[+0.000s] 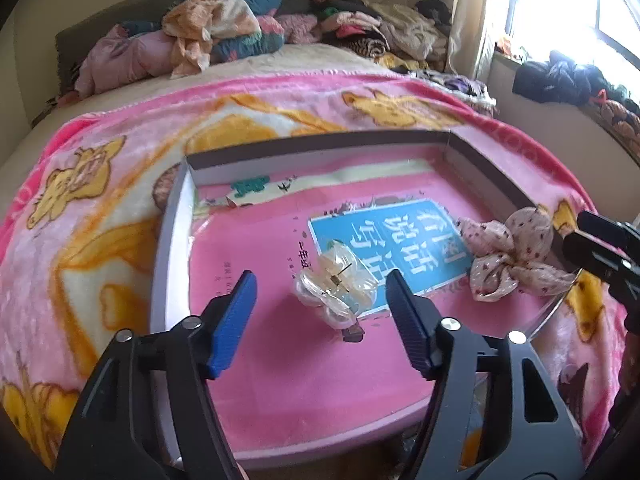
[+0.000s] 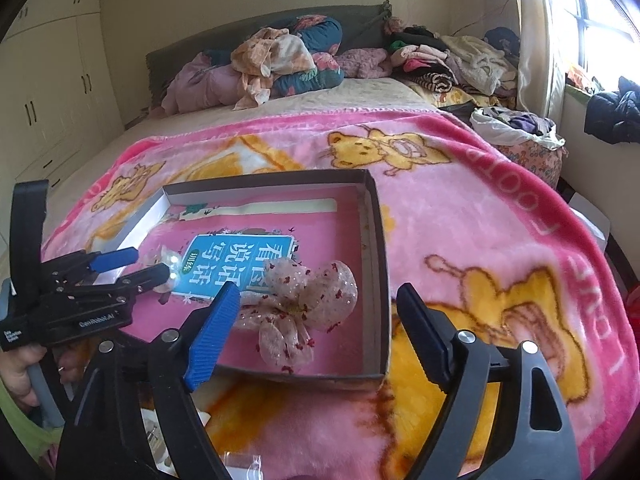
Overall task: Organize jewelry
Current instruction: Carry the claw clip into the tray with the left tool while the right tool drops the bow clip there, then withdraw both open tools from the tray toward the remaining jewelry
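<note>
A shallow cardboard box [image 1: 176,216] [image 2: 378,240] lies on the bed with a pink book [image 1: 280,344] [image 2: 320,224] as its floor. A clear plastic hair claw [image 1: 338,284] with gold spring lies on the book. My left gripper [image 1: 320,292] is open, its blue fingers either side of the claw without touching it; it also shows in the right wrist view [image 2: 132,264]. A pink spotted fabric bow [image 1: 508,256] [image 2: 304,308] lies in the box's right part. My right gripper [image 2: 316,308] is open and empty, around the box's near right corner by the bow.
The box sits on a pink cartoon-bear blanket [image 1: 100,208] [image 2: 500,248]. Piles of clothes and pillows [image 1: 224,36] [image 2: 280,60] lie at the bed's head. A window sill with dark clothes [image 1: 568,76] is on the right. Small clear packets [image 2: 240,464] lie near the bed's front edge.
</note>
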Available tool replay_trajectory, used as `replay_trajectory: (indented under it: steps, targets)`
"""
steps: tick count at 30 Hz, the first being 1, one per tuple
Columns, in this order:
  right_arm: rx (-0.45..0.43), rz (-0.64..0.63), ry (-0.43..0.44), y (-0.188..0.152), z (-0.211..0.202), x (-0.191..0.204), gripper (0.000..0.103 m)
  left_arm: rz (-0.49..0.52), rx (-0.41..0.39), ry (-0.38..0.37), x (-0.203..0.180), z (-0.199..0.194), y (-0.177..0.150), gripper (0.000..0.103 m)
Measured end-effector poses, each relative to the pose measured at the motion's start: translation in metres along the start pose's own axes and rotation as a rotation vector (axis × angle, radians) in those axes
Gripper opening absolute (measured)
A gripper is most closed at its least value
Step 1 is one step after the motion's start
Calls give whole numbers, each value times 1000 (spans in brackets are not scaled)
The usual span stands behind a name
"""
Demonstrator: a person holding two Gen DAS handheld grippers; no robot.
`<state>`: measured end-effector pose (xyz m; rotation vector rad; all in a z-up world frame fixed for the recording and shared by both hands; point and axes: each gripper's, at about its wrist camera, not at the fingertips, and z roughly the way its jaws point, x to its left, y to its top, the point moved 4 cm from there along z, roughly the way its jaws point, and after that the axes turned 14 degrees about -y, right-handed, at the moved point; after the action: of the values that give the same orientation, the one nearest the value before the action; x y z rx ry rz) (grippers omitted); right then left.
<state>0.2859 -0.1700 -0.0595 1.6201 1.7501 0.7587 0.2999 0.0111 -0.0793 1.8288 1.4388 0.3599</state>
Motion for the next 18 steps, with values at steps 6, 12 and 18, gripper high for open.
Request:
replay_trajectory:
  steps: [6, 12, 18]
  targets:
    - [-24, 18, -3, -1, -18, -5, 84, -6, -80, 2, -5, -29, 5, 69]
    - [-55, 24, -10, -4, -38, -8, 86, 5, -153, 12, -14, -60, 6, 82]
    - [-85, 29, -18, -9, -59, -10, 89, 25, -221, 13, -27, -86, 1, 87]
